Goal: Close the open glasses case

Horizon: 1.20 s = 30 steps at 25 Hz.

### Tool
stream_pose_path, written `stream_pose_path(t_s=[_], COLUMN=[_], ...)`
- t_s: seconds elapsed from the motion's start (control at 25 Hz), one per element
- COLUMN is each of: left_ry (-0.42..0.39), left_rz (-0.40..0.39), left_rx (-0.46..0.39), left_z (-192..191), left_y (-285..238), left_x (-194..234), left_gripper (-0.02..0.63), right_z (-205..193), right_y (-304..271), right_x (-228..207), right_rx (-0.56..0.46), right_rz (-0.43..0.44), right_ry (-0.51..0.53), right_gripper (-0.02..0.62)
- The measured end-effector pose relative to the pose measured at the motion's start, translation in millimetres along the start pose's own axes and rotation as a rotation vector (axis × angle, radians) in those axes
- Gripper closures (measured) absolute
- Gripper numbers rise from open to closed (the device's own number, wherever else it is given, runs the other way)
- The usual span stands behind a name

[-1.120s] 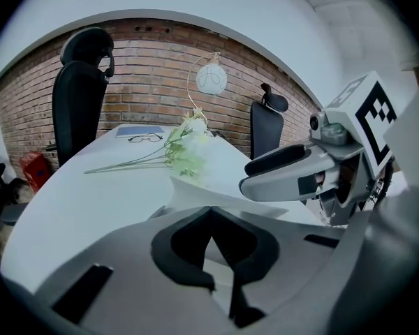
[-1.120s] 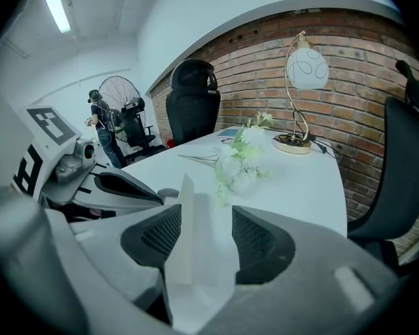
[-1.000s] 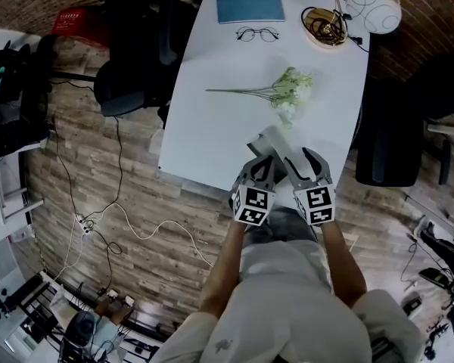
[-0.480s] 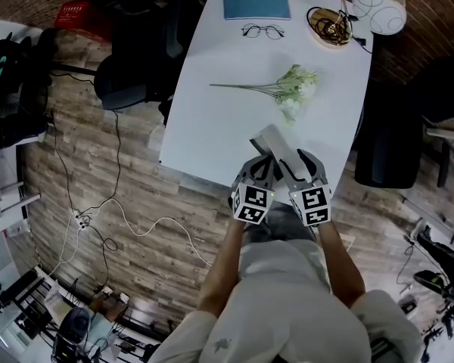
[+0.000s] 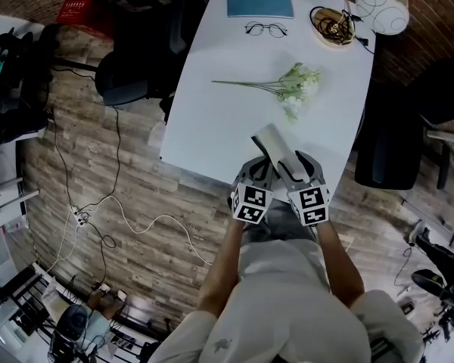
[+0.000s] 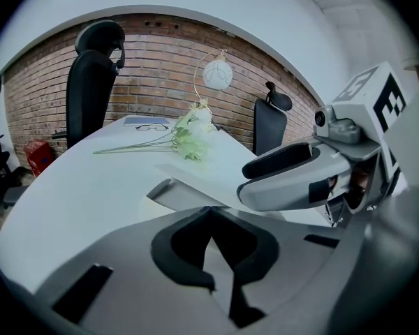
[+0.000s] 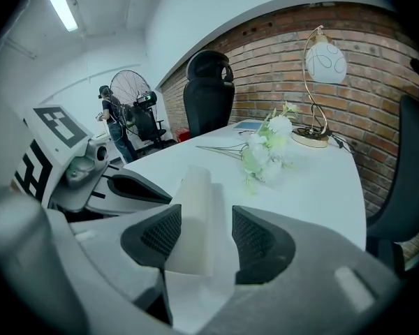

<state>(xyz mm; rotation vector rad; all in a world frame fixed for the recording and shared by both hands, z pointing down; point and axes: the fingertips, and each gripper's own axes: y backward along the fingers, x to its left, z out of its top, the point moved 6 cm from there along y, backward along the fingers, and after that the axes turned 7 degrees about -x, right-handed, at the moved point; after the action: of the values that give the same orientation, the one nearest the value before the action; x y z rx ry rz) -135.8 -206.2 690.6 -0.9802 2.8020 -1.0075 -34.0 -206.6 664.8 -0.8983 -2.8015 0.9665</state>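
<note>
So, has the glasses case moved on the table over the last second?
No: the glasses case lies just as near the flowers and the table edge; only the view drifted.

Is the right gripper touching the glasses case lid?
Cannot tell. In the right gripper view the lid stands between the open jaws of the right gripper, clear of one pad, close against the other.

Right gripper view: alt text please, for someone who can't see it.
The right gripper's jaws stand apart either side of the white glasses case on a white table. Beyond lie pale flowers and a globe lamp by a brick wall.
</note>
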Motion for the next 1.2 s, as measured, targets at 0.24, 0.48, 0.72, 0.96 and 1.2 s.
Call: stream_pose_path(t_s=[0.24, 0.48, 0.72, 0.96, 1.2], left_ry=[0.008, 0.017, 0.023, 0.029, 0.036], left_rz=[0.011, 0.024, 0.032, 0.038, 0.043], left_rx=[0.007, 0.019, 0.031, 0.045, 0.059], left_z=[-5.7, -11.1, -16.5, -22.6, -28.6], left_y=[2.8, 6.1, 8.2, 11.3, 14.0], left_x=[0.1, 0.8, 0.8, 1.4, 2.7], left_gripper=[0.601, 0.601, 0.601, 0.601, 0.601], right_z=[-2.6, -4.6, -3.4, -8.0, -17.8], right_y=[-0.9, -2.9, -4.2, -5.0, -6.5], right_x=[3.1, 6.3, 11.3, 14.2, 14.9], right_rx=[0.005, 0.002, 0.013, 0.018, 0.021], right_rz=[0.01, 0.024, 0.036, 0.039, 0.034], right_ry=[0.005, 0.014, -0.002, 0.011, 0.031], right_gripper=[0.365, 0.365, 0.365, 0.364, 0.365])
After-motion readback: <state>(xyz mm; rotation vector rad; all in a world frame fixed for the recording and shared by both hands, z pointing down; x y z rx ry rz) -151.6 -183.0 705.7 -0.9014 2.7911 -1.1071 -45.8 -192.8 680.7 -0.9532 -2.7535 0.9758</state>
